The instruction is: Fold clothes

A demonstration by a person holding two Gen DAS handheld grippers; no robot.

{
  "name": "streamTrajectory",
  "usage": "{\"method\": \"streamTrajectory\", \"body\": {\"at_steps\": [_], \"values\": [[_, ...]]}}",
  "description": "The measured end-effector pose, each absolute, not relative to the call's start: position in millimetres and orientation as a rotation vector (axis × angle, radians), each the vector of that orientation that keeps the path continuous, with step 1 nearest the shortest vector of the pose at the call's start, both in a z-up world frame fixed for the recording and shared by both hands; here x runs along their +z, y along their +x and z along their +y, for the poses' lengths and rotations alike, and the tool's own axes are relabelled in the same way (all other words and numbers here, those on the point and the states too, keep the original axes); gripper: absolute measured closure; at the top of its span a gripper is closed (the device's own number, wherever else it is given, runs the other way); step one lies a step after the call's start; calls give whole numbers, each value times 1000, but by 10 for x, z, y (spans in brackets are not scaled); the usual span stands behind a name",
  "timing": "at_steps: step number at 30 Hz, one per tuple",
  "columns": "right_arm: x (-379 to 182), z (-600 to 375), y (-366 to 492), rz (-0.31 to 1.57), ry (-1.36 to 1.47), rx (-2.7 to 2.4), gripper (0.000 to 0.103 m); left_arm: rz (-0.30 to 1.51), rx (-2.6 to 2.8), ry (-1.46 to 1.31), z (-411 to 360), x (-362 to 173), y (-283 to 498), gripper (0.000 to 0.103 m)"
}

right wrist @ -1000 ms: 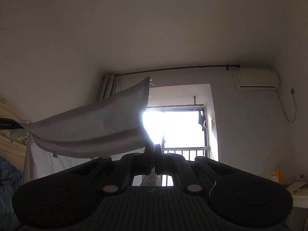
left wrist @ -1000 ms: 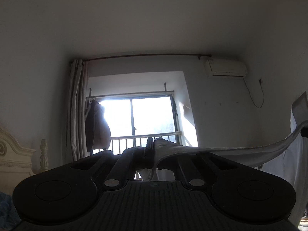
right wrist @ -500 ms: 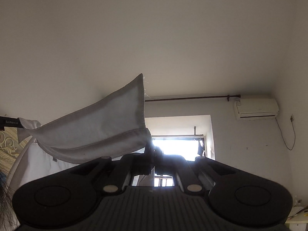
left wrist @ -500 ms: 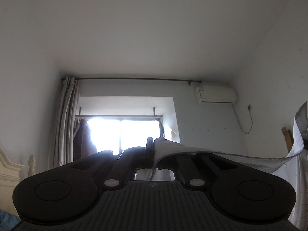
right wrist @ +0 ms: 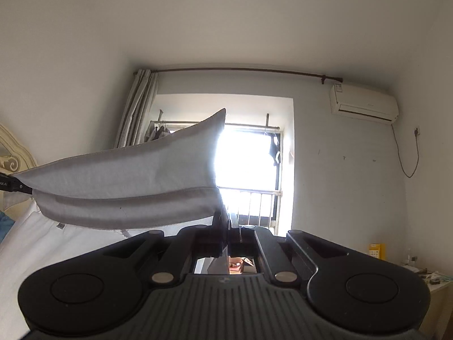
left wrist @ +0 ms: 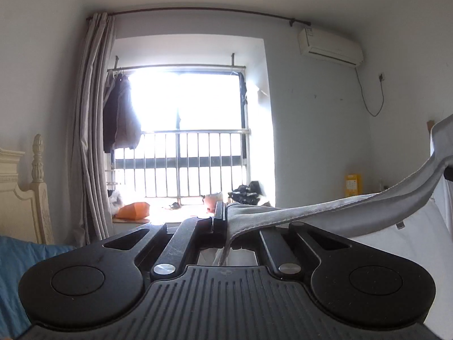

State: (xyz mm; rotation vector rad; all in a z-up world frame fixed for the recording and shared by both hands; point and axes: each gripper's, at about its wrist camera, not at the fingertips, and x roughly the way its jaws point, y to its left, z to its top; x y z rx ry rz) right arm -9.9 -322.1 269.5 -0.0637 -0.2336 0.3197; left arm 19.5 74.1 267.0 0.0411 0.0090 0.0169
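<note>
My left claw and right claw each pinch one end of the white shirt. It stretches sideways between them, up in the air.

Both wrist views tilt upward from close behind each tool, sharing the window wall and air conditioner.

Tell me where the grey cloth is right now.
The grey cloth hangs in the air, stretched between the left gripper and the right gripper, in front of the window.
</note>
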Motion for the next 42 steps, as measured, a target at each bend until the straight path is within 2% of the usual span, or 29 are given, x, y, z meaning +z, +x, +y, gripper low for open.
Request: {"method": "streamTrajectory", "body": {"at_steps": [5, 20, 23, 24, 25, 26, 27, 28, 30, 33, 37, 42], "values": [[2242, -2925, 759, -56, -102, 266, 100, 180, 52, 62, 833, 2006, 982, 103], [318, -2063, 2725, 390, -185, 134, 100, 475, 158, 146, 815, 244, 2752, 102], [-61, -1986, 3093, 509, -158, 106, 99, 647, 124, 171, 766, -250, 3074, 95], [-227, -2038, 3205, 589, -111, 92, 96, 720, 107, 169, 756, -423, 3188, 79], [-412, -2130, 3328, 697, -61, 83, 83, 787, 111, 164, 752, -590, 3247, 72], [-598, -2222, 3449, 805, -11, 72, 72, 853, 116, 160, 748, -756, 3300, 72], [-770, -2306, 3510, 887, 28, 39, 54, 920, 122, 156, 744, -922, 3353, 72], [-940, -2390, 3569, 966, 67, 5, 55, 916, 127, 145, 752, -985, 3340, 72], [-1094, -2554, 3495, 957, 150, 1, 54, 893, 136, 123, 770, -1088, 3300, 70], [-947, -2742, 3447, 889, 219, 48, 46, 870, 111, 38, 867, -1012, 3264, 66], [-778, -3005, 3472, 840, 360, 89, 36, 861, 59, -230, 1166, -842, 3246, 54], [-663, -3308, 3416, 828, 569, 126, 34, 839, 38, -509, 1533, -706, 3125, 51]]}}
